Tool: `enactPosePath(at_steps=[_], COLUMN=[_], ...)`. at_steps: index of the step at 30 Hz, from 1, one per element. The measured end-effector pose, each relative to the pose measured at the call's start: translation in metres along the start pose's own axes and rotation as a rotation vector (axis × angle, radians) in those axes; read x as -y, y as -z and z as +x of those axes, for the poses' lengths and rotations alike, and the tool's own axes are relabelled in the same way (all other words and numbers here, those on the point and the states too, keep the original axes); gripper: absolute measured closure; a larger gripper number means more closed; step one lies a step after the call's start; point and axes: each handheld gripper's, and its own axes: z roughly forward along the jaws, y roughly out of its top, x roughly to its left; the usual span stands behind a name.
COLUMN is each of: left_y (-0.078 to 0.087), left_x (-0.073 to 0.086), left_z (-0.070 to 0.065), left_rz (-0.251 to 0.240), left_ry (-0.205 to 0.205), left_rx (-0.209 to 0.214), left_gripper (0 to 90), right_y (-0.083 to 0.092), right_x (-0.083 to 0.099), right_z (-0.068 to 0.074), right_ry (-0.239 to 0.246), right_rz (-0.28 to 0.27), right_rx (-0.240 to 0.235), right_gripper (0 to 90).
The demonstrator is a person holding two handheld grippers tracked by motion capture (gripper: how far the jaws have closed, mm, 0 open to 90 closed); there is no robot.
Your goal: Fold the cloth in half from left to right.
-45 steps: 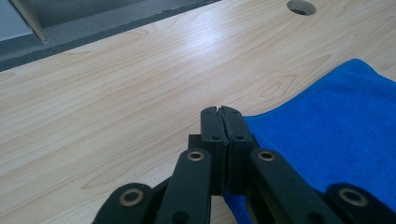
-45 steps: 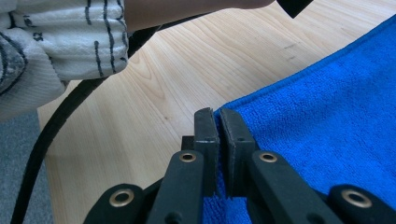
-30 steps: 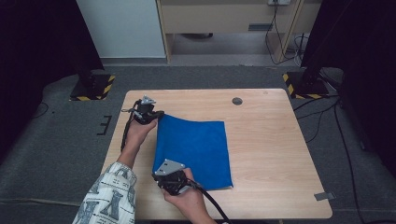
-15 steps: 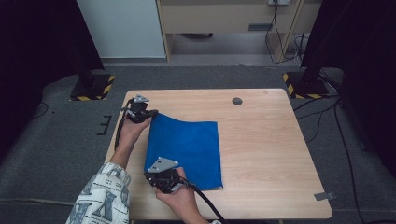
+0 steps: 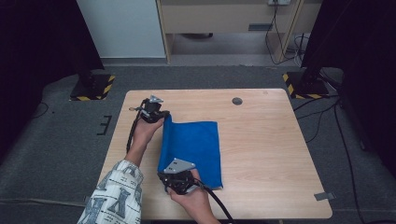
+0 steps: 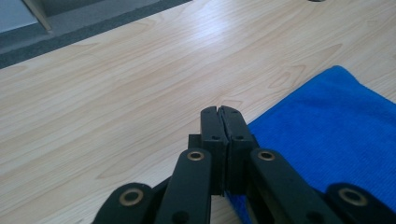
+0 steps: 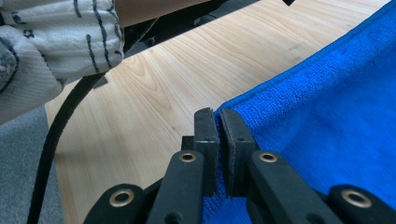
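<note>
Evidently soft, limp, light blue cloth (image 5: 194,147), lying left of centre on tabletop (image 5: 271,140). Left claw (image 5: 158,115) pinching its 11 o'clock corner, right claw (image 5: 180,179) pinching its 7 o'clock corner. Best gripped by corners; likely to sag and drape.

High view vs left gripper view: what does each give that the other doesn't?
High view alone: the whole blue cloth folded on the table, both forearms, the right hand-held gripper at the cloth's near left corner, the dark round spot on the tabletop, and the grey floor around it.

Left gripper view alone: the left hand-held gripper up close, its black jaws pressed together, with cloth edge running down between them.

Both: blue cloth, light wood tabletop, and the left hand-held gripper at the cloth's far left corner.
</note>
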Motion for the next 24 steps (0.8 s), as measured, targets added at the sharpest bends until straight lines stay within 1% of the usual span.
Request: enactPosePath(at_steps=[3, 5, 8, 11, 13, 15, 18, 20, 21, 23, 24], left_y=[-0.007, -0.012, -0.017, -0.022, -0.025, -0.028, -0.032, -0.036, -0.036, -0.042, -0.043], left_x=[-0.002, -0.004, -0.006, -0.007, -0.008, -0.009, -0.012, -0.015, -0.015, -0.020, -0.021], left_z=[-0.010, -0.016, -0.022, -0.026, -0.029, -0.033, -0.040, -0.046, -0.046, -0.055, -0.058], left_rz=[-0.003, 0.001, 0.003, 0.004, 0.006, 0.002, -0.001, 0.008, 0.008, 0.000, 0.001], left_ry=[0.004, -0.006, -0.008, -0.002, -0.002, 0.006, 0.007, -0.002, -0.002, -0.008, -0.011], left_rx=[0.015, 0.020, 0.026, 0.034, 0.031, 0.038, 0.043, 0.041, 0.041, 0.052, 0.054], left_gripper=[88.8, 88.8, 88.8, 88.8, 88.8, 88.8, 88.8, 88.8, 88.8, 88.8, 88.8], right_y=[0.006, 0.009, 0.014, 0.021, 0.024, 0.028, 0.036, 0.041, 0.044, 0.048, 0.052], right_x=[0.005, 0.008, 0.011, 0.015, 0.018, 0.021, 0.026, 0.028, 0.030, 0.032, 0.033], right_z=[-0.006, -0.010, -0.015, -0.021, -0.024, -0.026, -0.030, -0.034, -0.036, -0.040, -0.042], right_ry=[-0.015, -0.019, -0.023, -0.031, -0.039, -0.040, -0.041, -0.043, -0.047, -0.050, -0.054], right_rz=[-0.003, -0.002, 0.000, 0.003, 0.003, 0.007, 0.012, 0.011, 0.012, 0.011, 0.012], right_rx=[0.008, 0.016, 0.028, 0.036, 0.042, 0.049, 0.058, 0.068, 0.074, 0.084, 0.089], right_gripper=[86.3, 86.4, 86.5, 86.6, 86.6, 86.6, 86.6, 86.6, 86.7, 86.6, 86.7])
